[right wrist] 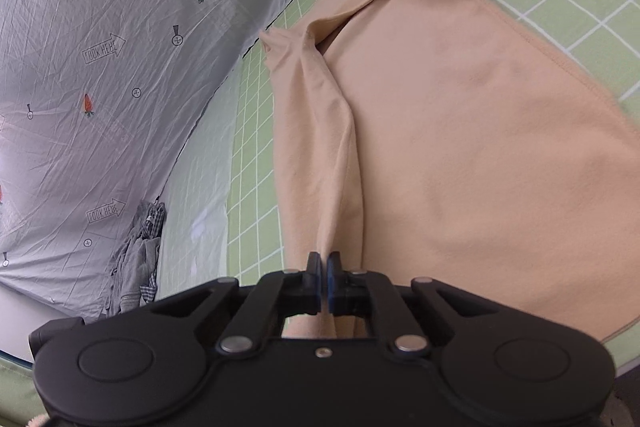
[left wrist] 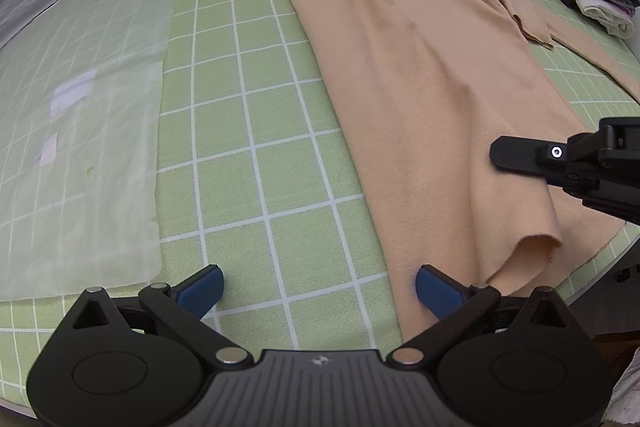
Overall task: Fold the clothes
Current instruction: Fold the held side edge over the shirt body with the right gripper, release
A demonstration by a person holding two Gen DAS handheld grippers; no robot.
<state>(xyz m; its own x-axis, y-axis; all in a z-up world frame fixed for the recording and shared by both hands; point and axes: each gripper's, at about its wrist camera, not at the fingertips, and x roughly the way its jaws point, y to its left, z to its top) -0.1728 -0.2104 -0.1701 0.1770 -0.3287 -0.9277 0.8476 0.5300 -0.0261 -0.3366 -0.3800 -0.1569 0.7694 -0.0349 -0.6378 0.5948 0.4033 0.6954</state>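
The left gripper point(left wrist: 318, 289) is standing wide open and empty at 6 o'clock. The right gripper point(right wrist: 323, 267) is pinching a ridge of the peach garment point(right wrist: 460, 147), which is lying across the green checked mat point(left wrist: 248, 147) from 6 toward 12 o'clock.

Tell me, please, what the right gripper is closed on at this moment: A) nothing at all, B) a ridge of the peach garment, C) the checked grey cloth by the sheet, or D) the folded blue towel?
B: in the right wrist view the right gripper has its pads pinched together on a raised fold of the peach garment.
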